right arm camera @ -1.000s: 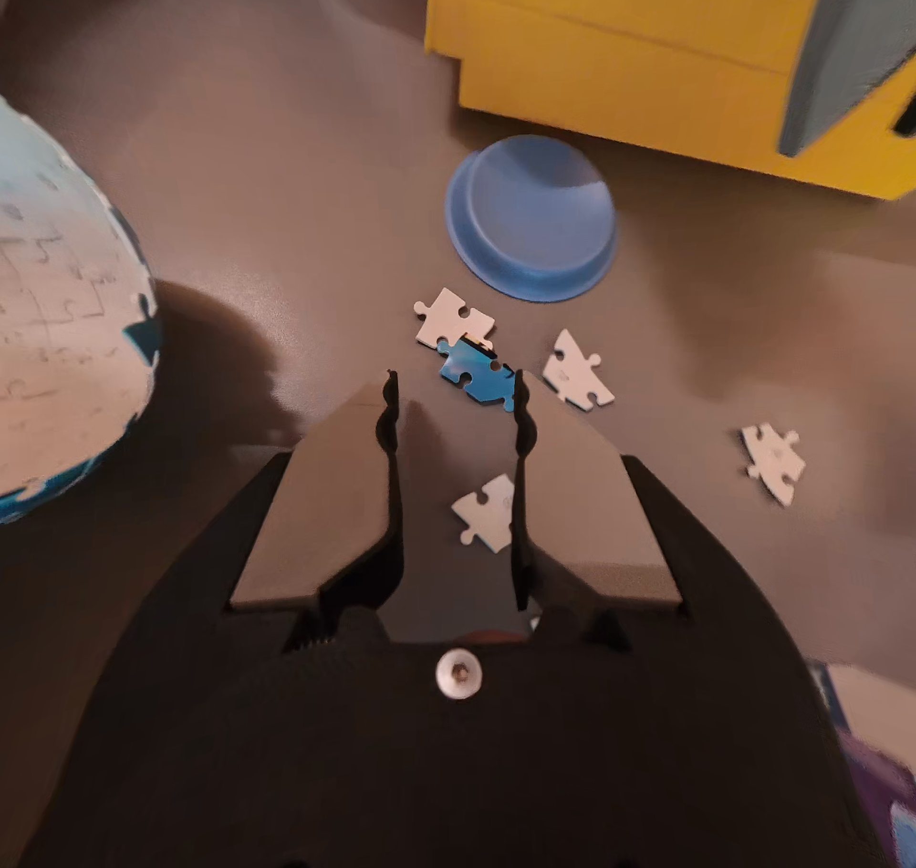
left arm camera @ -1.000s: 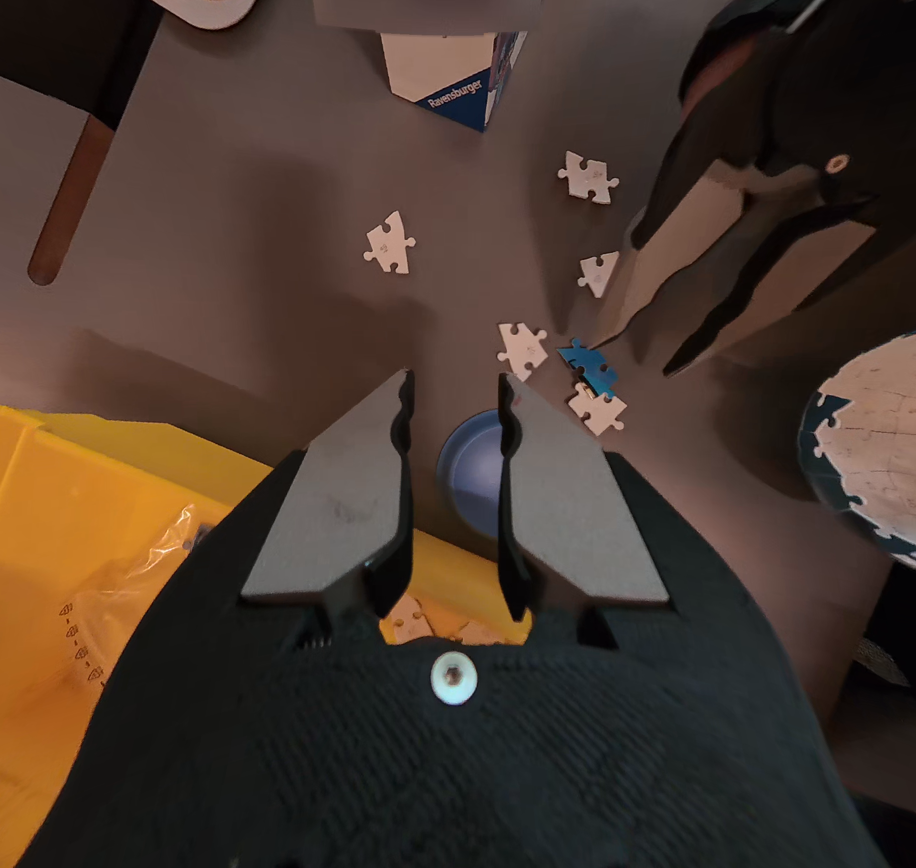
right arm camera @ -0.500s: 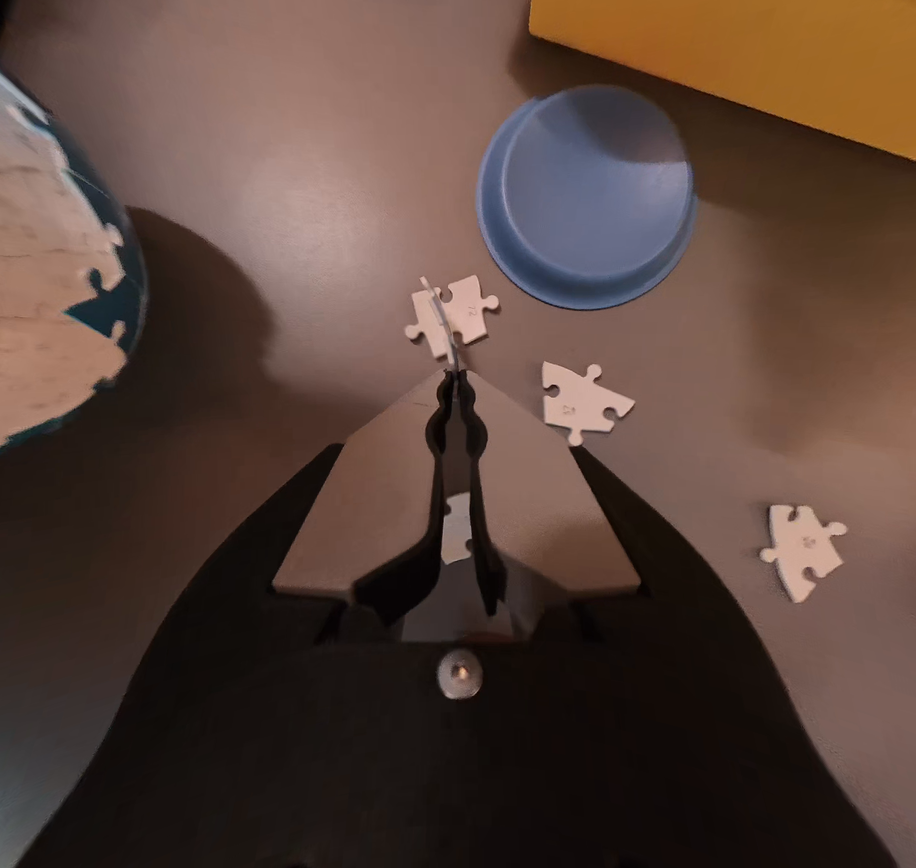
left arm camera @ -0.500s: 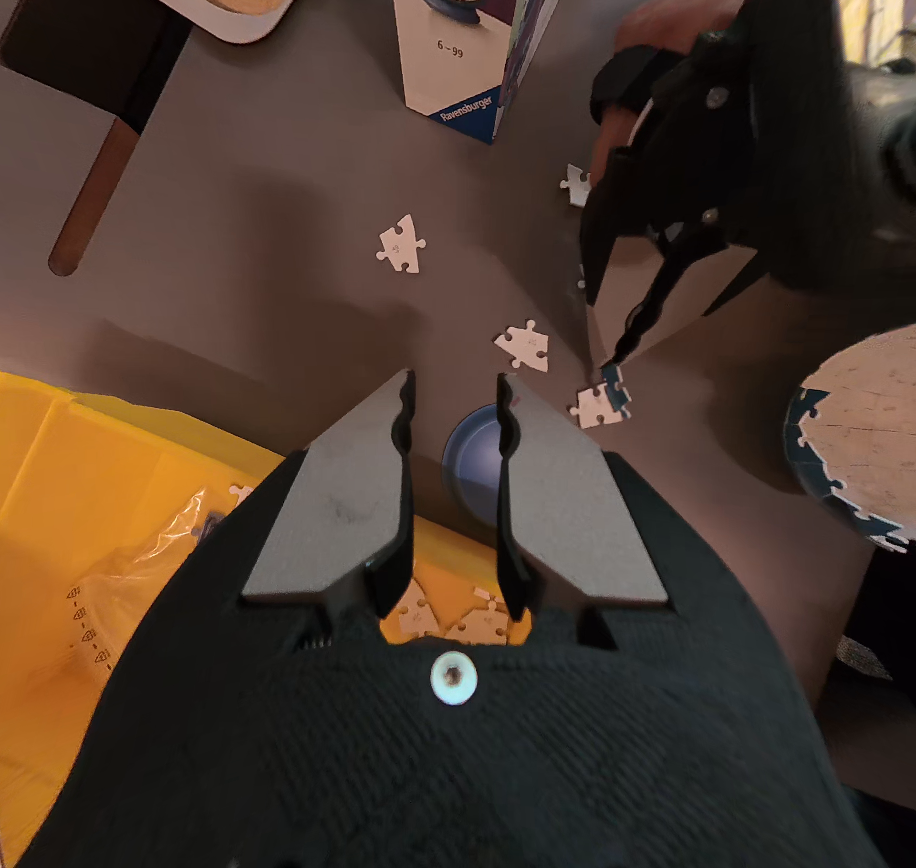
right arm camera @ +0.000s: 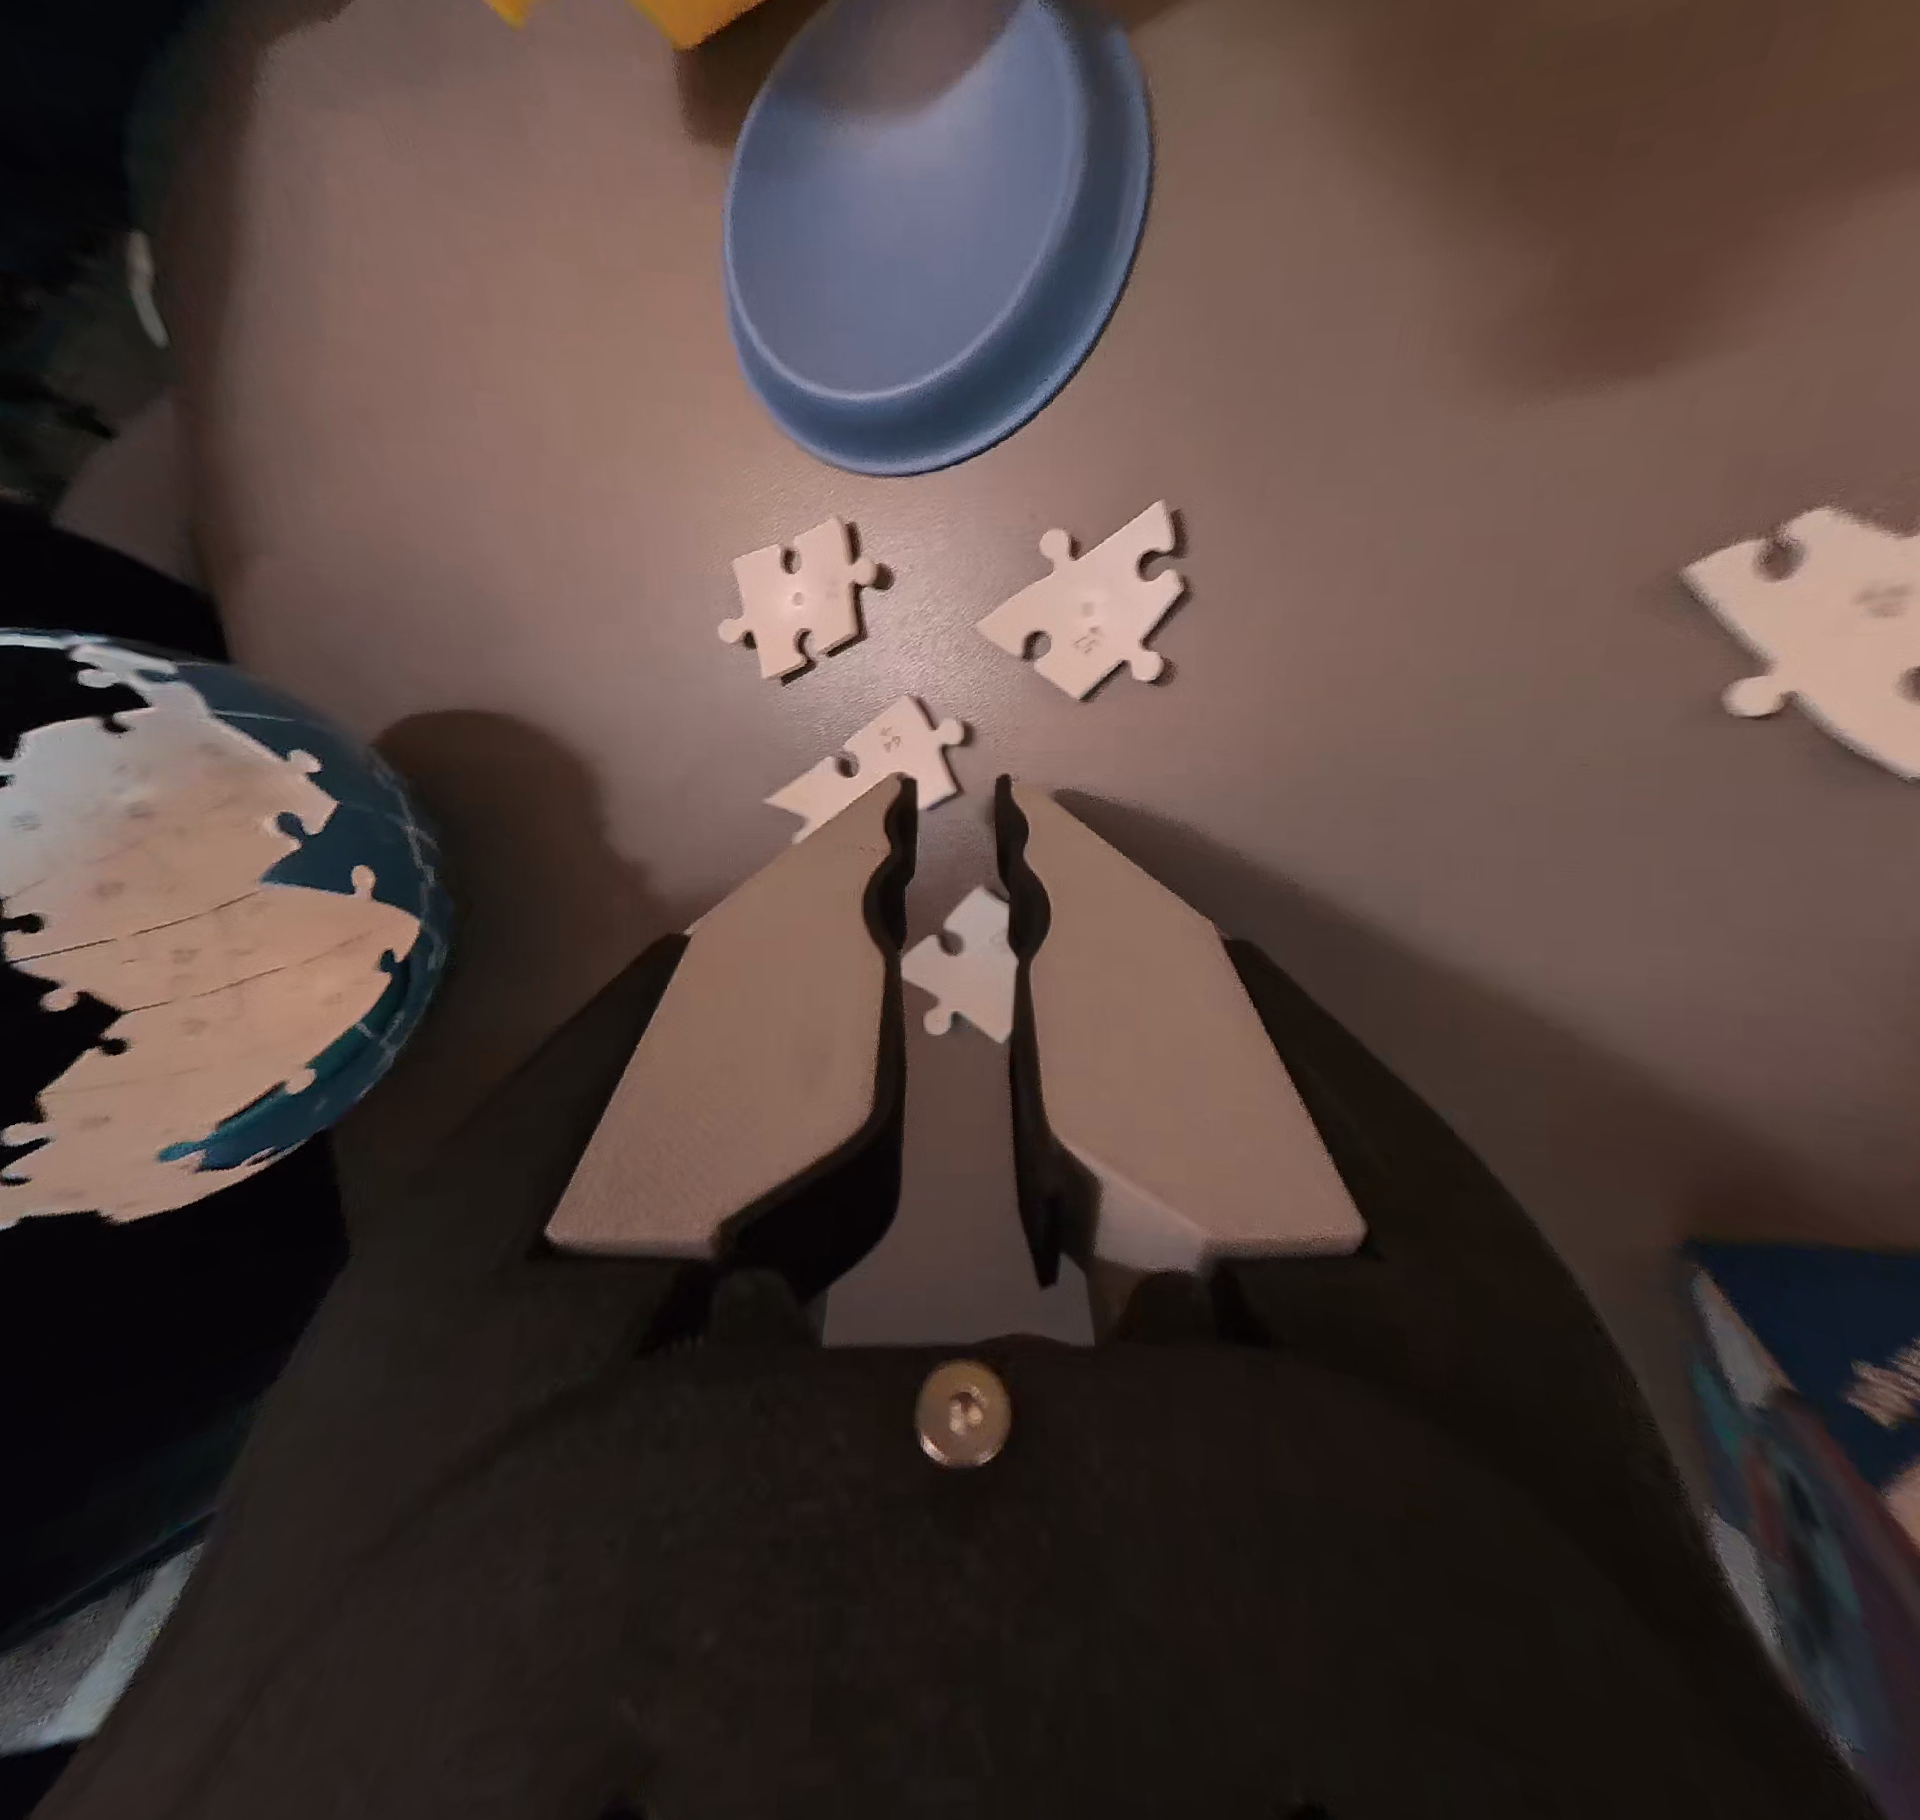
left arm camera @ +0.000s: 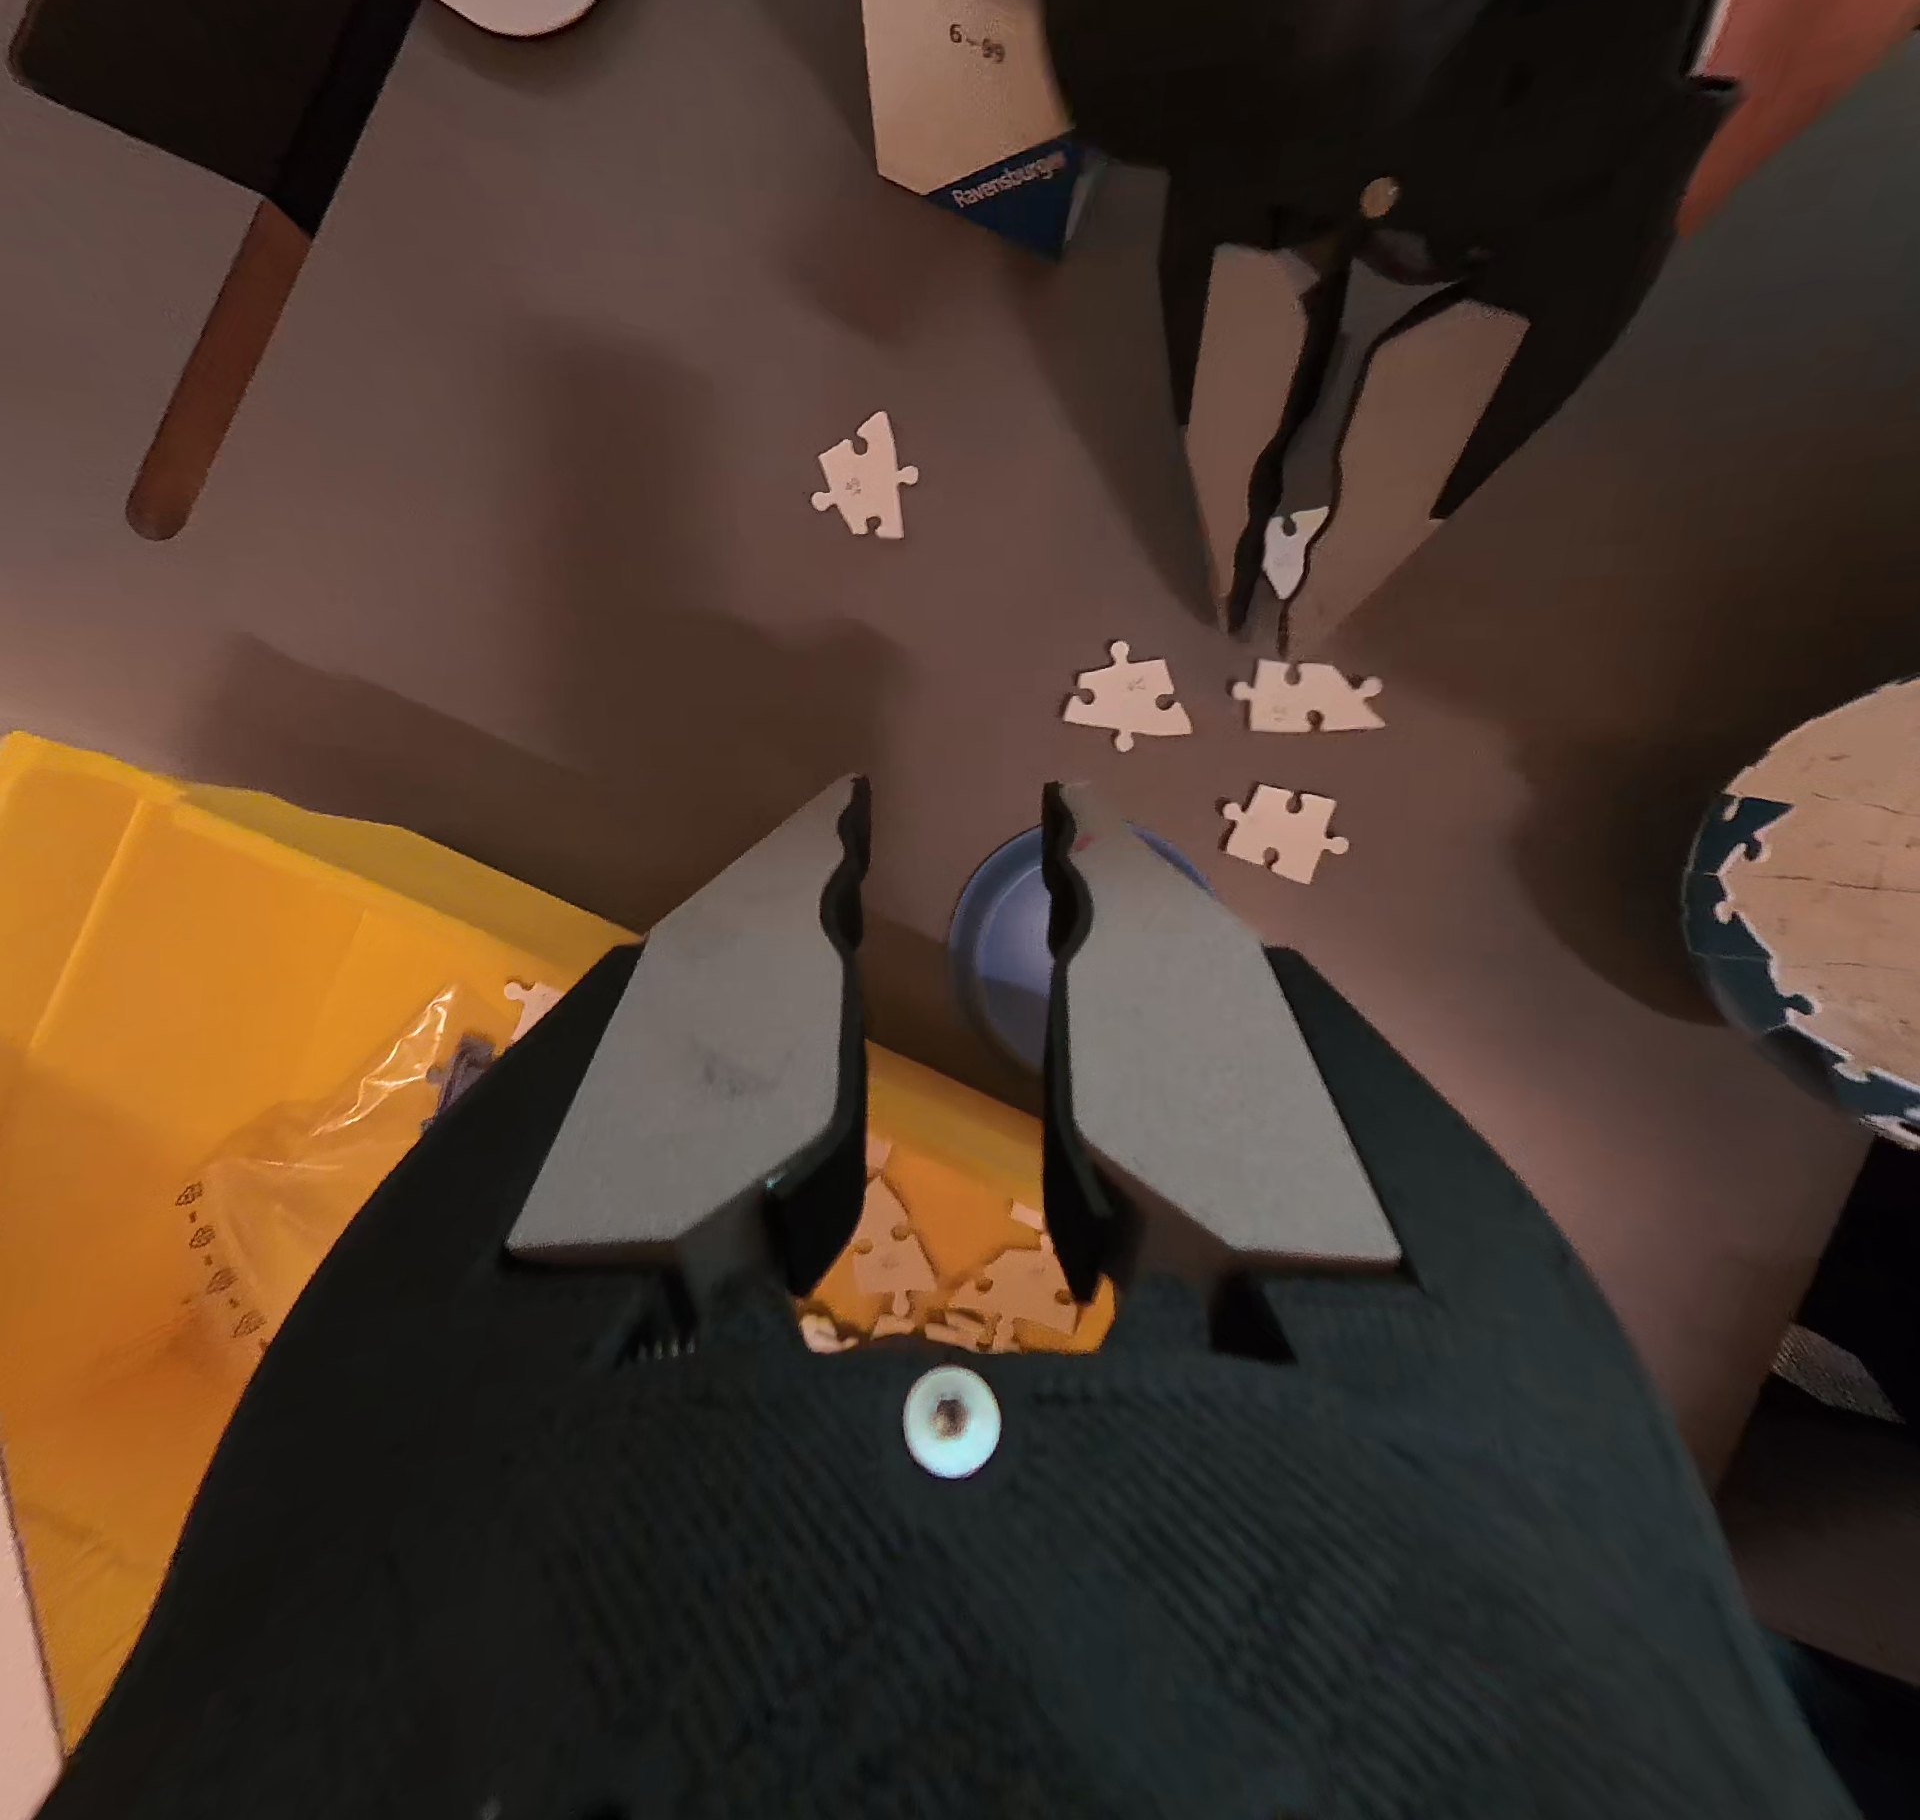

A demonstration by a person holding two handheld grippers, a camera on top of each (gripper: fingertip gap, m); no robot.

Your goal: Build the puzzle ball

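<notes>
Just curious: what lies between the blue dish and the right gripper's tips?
In the right wrist view, white puzzle pieces lie between the blue dish and right gripper.

Puzzle box [left arm camera: 966, 87] at far edge of surface: small dark print showing on white face, white brand lettering running along blue corner. Loose white puzzle pieces [right arm camera: 1086, 617] each carrying tiny printed mark, mostly blurred. Puzzle ball [right arm camera: 187, 939]: faint marks showing on white pieces, unreadable. Clear plastic bag [left arm camera: 223, 1261] in yellow bin [left arm camera: 125, 939]: row of small dark symbols running down it.
</notes>
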